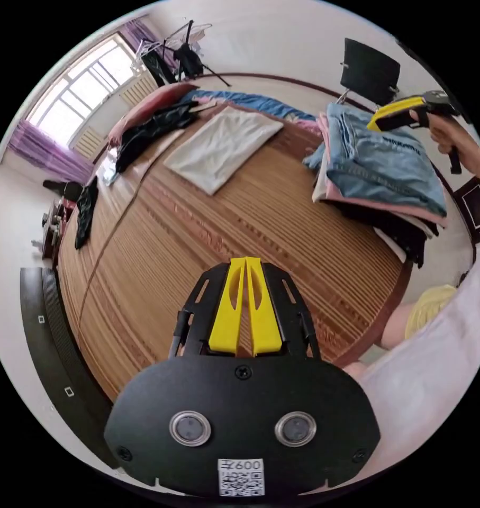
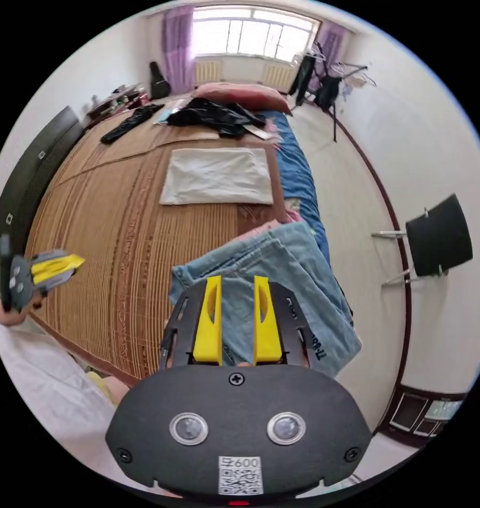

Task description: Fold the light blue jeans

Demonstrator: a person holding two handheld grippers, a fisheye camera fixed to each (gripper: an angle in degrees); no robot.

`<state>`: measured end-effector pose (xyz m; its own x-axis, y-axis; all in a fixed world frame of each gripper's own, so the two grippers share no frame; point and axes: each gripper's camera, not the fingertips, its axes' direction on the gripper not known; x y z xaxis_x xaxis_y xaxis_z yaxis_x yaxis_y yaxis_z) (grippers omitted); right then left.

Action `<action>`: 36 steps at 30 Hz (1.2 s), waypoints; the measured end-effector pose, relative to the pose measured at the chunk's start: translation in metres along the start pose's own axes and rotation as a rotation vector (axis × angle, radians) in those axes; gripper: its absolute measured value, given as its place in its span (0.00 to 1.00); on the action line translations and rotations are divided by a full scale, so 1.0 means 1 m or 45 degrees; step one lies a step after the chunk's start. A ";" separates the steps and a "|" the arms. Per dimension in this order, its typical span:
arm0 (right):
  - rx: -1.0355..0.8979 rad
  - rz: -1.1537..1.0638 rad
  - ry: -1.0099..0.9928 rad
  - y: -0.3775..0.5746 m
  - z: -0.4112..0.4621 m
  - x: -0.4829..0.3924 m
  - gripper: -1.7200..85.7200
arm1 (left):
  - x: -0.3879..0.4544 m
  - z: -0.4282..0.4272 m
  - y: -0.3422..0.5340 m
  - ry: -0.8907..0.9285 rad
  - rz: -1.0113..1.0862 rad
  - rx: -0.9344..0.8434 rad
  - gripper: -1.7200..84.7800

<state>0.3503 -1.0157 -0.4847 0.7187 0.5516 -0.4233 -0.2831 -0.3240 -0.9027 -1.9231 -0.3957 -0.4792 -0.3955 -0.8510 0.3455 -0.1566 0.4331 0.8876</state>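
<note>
Left gripper view shows your left claw [image 1: 245, 264] closed on nothing above the bamboo mat [image 1: 208, 238] of the bed. Your right claw [image 2: 237, 283] hangs with its jaws apart over the folded light blue jeans [image 2: 282, 275], which top the clothes pile [image 1: 388, 206] at the bed's edge.
</note>
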 end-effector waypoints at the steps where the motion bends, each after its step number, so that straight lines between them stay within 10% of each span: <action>1: -0.120 -0.008 -0.065 0.005 0.051 -0.001 0.08 | 0.018 -0.010 0.010 -0.022 -0.020 -0.054 0.03; 9: -0.078 -0.094 0.057 0.058 0.202 -0.027 0.02 | 0.095 -0.094 0.006 -0.067 -0.333 -0.177 0.03; 18: 0.723 0.232 0.003 0.265 0.142 0.013 0.01 | 0.183 -0.190 -0.022 -0.039 -0.249 -0.069 0.03; 30: 1.740 -0.174 -0.045 0.461 0.043 -0.088 0.01 | 0.193 -0.314 -0.009 -0.027 -0.439 0.014 0.04; 36: 2.042 -0.410 -0.222 0.501 0.028 -0.142 0.01 | 0.187 -0.504 -0.016 0.178 -0.649 0.508 0.11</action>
<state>0.0887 -1.2353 -0.8791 0.8299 0.5456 -0.1168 -0.5539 0.8307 -0.0558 -1.5385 -0.7112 -0.2759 -0.0661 -0.9974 -0.0276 -0.6272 0.0200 0.7786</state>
